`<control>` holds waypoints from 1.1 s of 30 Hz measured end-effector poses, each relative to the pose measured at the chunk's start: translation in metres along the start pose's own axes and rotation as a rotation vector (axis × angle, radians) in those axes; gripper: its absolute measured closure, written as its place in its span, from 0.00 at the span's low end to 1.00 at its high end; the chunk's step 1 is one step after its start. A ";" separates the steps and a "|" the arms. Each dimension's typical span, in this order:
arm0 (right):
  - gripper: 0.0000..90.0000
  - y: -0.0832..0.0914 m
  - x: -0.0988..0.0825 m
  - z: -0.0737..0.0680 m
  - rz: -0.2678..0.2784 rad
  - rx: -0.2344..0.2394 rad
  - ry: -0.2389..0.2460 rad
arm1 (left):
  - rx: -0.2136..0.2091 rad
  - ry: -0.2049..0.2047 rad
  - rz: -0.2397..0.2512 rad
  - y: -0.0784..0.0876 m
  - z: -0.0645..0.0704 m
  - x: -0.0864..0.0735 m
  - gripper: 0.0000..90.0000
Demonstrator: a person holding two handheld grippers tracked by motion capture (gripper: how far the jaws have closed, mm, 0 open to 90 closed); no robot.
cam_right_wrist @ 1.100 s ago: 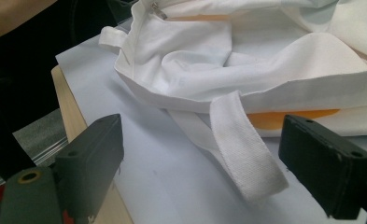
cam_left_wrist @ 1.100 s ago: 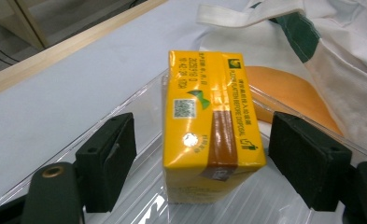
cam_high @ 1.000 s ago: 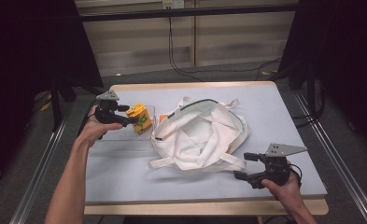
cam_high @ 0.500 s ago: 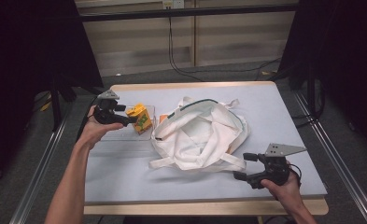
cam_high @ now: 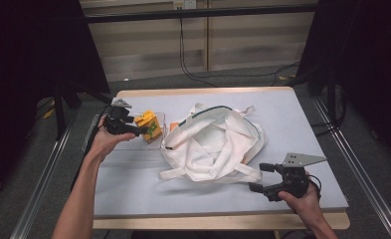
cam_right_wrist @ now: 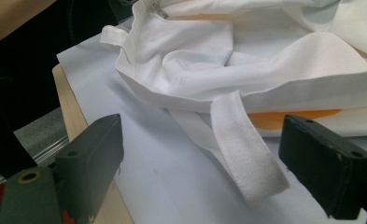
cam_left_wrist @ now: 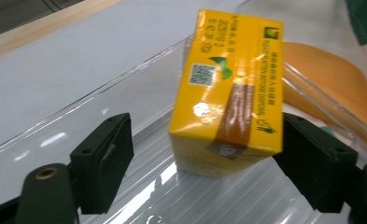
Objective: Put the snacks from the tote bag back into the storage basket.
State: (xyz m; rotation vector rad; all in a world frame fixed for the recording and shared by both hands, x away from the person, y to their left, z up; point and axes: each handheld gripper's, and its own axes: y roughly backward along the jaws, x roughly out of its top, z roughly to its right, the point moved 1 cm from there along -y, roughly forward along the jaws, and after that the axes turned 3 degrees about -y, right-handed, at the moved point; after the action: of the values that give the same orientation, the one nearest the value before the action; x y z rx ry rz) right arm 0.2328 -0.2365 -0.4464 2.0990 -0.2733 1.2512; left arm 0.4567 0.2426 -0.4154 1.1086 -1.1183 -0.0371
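Your left claw (cam_left_wrist: 204, 154) stands wide around the yellow carton (cam_left_wrist: 228, 88) in the clear tray (cam_left_wrist: 78, 126), not yet pinching; close next. Right claw (cam_right_wrist: 200, 163) waits open by the bag's strap (cam_right_wrist: 246, 149).

High view: fixed above my side, looking forward and down over the whole table (cam_high: 133, 199). Left gripper view: close, along my jaws at the carton (cam_left_wrist: 228, 88). Right gripper view: close and low, facing the bag (cam_right_wrist: 246, 60). All three catch the bag.
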 end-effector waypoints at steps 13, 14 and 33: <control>0.15 -0.002 -0.001 0.000 -0.007 0.003 0.002 | -0.008 -0.004 -0.014 -0.002 -0.002 0.000 0.40; 0.15 -0.002 -0.001 0.000 -0.008 0.003 0.000 | -0.002 -0.007 -0.008 -0.003 -0.002 0.000 0.39; 0.15 -0.002 -0.001 0.000 -0.011 0.003 0.001 | -0.093 -0.077 0.028 0.000 -0.006 0.002 0.57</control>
State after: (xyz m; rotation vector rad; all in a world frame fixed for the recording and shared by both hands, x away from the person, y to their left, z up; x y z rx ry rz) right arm 0.2330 -0.2346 -0.4485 2.0998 -0.2590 1.2474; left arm 0.4616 0.2456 -0.4136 1.0150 -1.1888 -0.1098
